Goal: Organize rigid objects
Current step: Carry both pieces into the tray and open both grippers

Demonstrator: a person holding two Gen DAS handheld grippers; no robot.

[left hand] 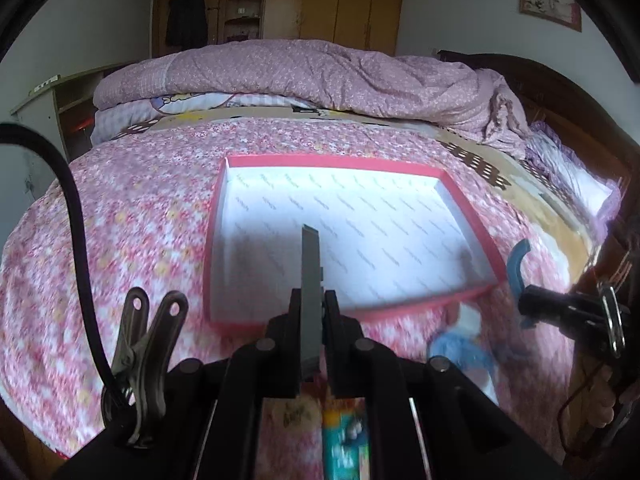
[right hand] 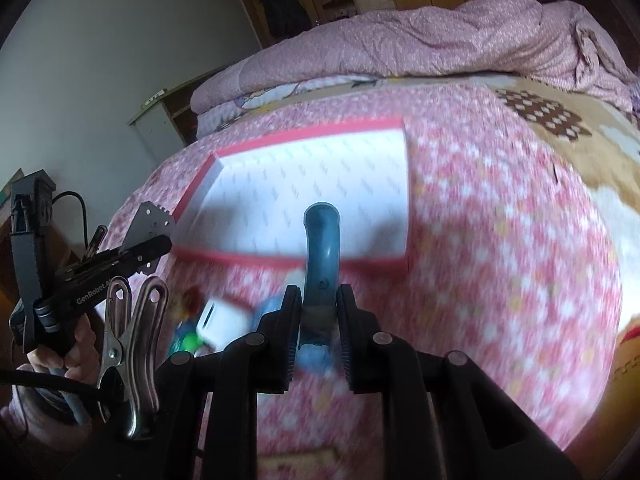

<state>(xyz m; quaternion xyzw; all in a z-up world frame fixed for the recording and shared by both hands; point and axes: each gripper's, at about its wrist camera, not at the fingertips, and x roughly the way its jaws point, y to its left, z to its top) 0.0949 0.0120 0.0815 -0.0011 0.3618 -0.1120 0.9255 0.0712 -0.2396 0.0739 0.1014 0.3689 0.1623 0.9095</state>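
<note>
A shallow red-rimmed box with a white lining point(left hand: 332, 160) point(right hand: 308, 136) lies on the pink flowered bedspread. My left gripper point(left hand: 313, 300) is shut on a flat grey metal plate point(left hand: 311, 272), held edge-on above the box's near rim. It shows from the side in the right wrist view point(right hand: 150, 248), with the perforated plate point(right hand: 152, 220) sticking up. My right gripper point(right hand: 318, 300) is shut on a curved blue hook point(right hand: 322, 248), just short of the box's near edge. It shows at the right of the left wrist view point(left hand: 532, 304), holding the hook point(left hand: 516, 268).
Loose items lie on the bedspread before the box: a white block point(right hand: 222, 322), a blue ring-shaped piece point(left hand: 460, 354) and a colourful card point(left hand: 344, 436). A folded pink quilt point(left hand: 320, 72) lies behind the box. A dark wooden headboard point(left hand: 560, 92) stands at right.
</note>
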